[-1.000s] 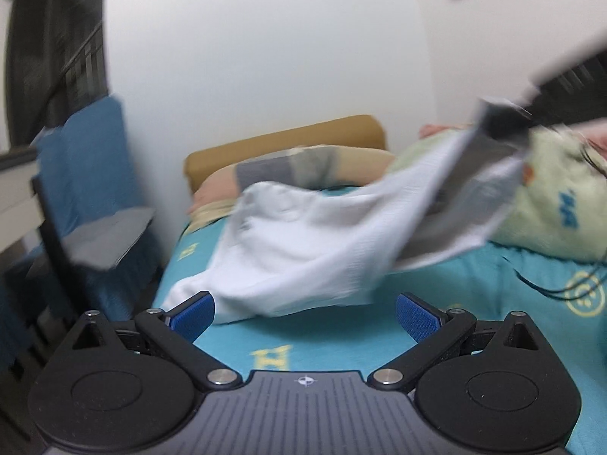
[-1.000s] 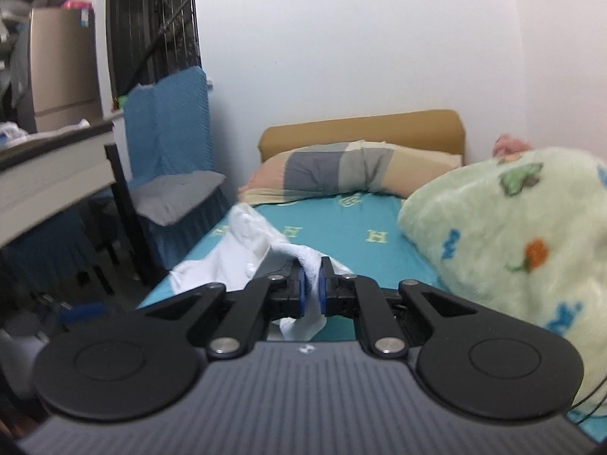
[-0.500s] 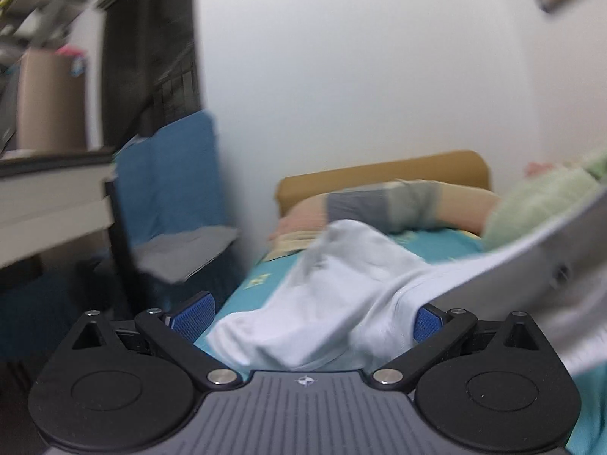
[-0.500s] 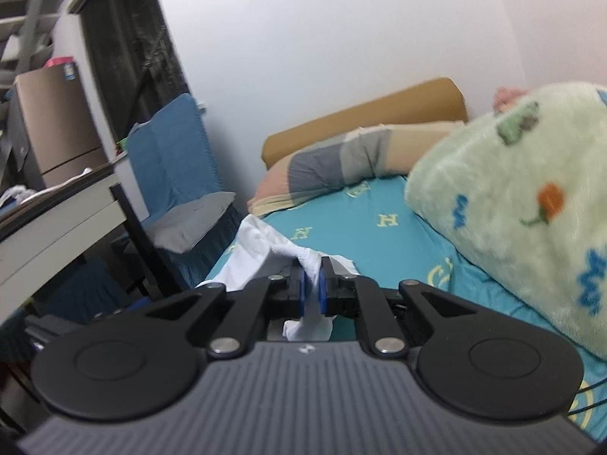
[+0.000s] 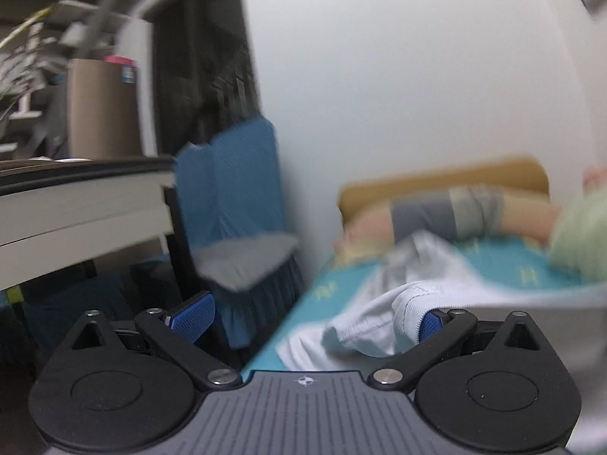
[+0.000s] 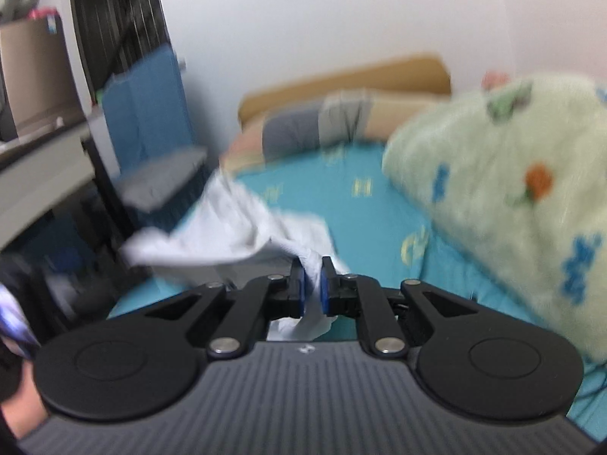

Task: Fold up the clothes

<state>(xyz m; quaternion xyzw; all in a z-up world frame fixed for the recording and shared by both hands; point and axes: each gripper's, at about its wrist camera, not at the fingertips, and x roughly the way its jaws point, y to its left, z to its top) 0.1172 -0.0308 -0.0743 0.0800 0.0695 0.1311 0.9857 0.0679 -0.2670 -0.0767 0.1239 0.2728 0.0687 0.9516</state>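
Observation:
A white garment lies bunched on the teal bed sheet near the bed's left edge. My right gripper is shut on a fold of it, and the cloth trails forward and left. In the left wrist view the same white garment drapes over the right blue pad. My left gripper is open, its left pad out past the bed's edge. Both views are motion-blurred.
A fluffy pale green blanket fills the bed's right side. A striped pillow and tan headboard lie at the far end. A blue-covered chair and a desk stand left of the bed.
The left gripper has swung left and down toward the bed's edge, so the garment now lies against its right pad. The right gripper kept its hold and pulled the garment nearer.

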